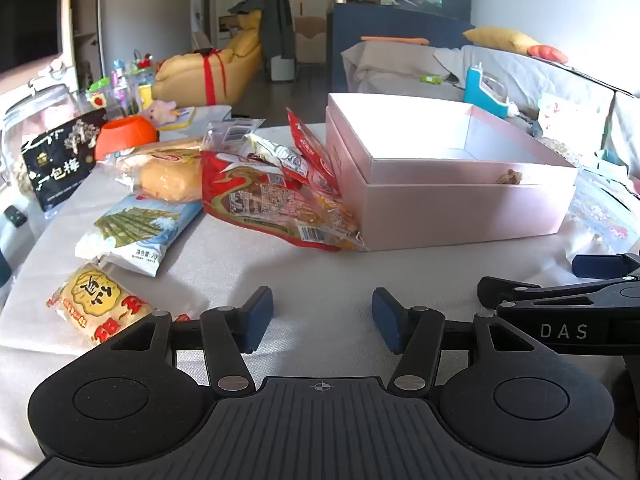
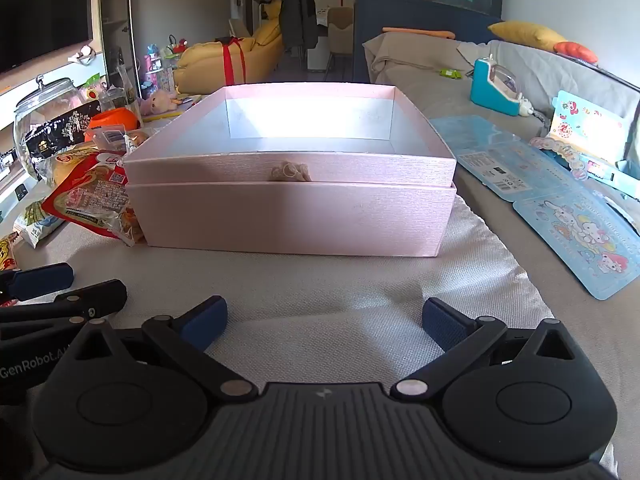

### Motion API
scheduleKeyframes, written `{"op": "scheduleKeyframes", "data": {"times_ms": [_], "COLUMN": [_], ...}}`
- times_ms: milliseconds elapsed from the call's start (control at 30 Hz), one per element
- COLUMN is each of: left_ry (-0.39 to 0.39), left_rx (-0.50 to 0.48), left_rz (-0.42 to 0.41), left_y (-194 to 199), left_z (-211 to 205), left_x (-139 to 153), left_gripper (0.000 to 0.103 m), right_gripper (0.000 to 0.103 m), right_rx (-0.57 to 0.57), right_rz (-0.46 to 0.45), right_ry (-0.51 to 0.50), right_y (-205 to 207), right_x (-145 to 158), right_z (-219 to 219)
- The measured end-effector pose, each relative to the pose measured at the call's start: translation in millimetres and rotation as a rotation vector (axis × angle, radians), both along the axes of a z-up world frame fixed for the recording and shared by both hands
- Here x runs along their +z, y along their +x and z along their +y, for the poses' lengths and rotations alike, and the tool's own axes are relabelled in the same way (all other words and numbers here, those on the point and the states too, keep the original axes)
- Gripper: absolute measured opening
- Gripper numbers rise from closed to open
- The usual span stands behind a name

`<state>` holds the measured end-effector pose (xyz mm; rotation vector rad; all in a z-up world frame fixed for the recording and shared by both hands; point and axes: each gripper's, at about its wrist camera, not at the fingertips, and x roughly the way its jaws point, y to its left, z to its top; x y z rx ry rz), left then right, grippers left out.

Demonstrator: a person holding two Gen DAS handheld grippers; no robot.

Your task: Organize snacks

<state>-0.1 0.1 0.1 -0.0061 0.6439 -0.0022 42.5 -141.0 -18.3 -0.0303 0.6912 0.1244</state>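
Left tongs (image 1: 322,318) partly spread, nothing between the pads, hovering over the cloth-covered tabletop (image 1: 280,272) in front of the pink box (image 1: 460,212). Right tongs (image 2: 324,322) spread wide, empty, also in front of the box, lined up with its front wall. Box open. Snacks piled left of the box: red packet (image 1: 272,200) leaning against its left wall, bread pack (image 1: 168,172), green-striped pack (image 1: 136,228) and yellow pack (image 1: 96,304) farther left.
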Motion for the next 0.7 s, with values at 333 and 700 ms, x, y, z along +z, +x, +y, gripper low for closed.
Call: {"op": "scheduleKeyframes", "data": {"times_ms": [333,700], "left_ry": [0.002,0.003], "left_rx": [0.0,0.0], "left_rz": [0.001,0.001], "left_y": [0.1,0.1], "left_z": [-0.3,-0.5], "left_x": [0.0,0.0], "left_gripper": [0.061,0.061], "right_gripper": [0.103,0.103], "right_rx": [0.0,0.0], "right_rz": [0.0,0.0], "right_ry": [-0.001,0.0], "right_y": [-0.1,-0.6], "right_x": [0.0,0.2], "right_z": [0.2,0.0]}}
